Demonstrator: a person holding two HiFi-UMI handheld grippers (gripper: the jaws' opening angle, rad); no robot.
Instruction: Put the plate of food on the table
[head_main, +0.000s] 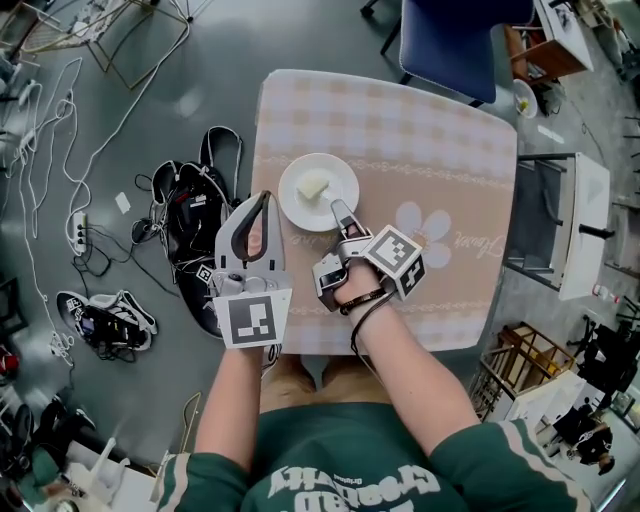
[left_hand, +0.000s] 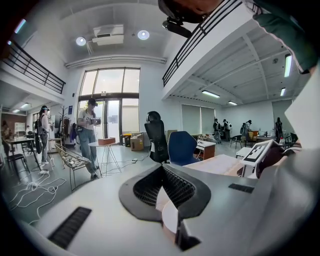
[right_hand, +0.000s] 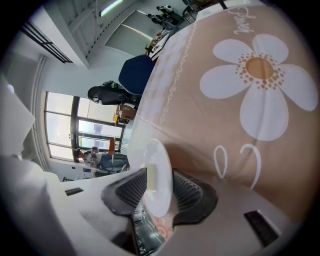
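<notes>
A white plate (head_main: 300, 212) with a pale piece of food (head_main: 313, 185) rests on the table (head_main: 430, 140), near its left side. My right gripper (head_main: 341, 211) is at the plate's near right rim. In the right gripper view the plate (right_hand: 159, 197) stands edge-on between the two jaws, and the jaws stand apart around the rim, so the gripper is open. My left gripper (head_main: 265, 196) hovers just left of the plate over the table's left edge. Its fingertips (left_hand: 162, 167) meet with nothing between them, so it is shut.
The tablecloth is beige with a white flower print (head_main: 420, 228). A blue chair (head_main: 455, 40) stands at the table's far side. Bags and shoes (head_main: 190, 215) lie on the floor to the left, with cables (head_main: 60, 150) beyond. A white cart (head_main: 575, 225) stands to the right.
</notes>
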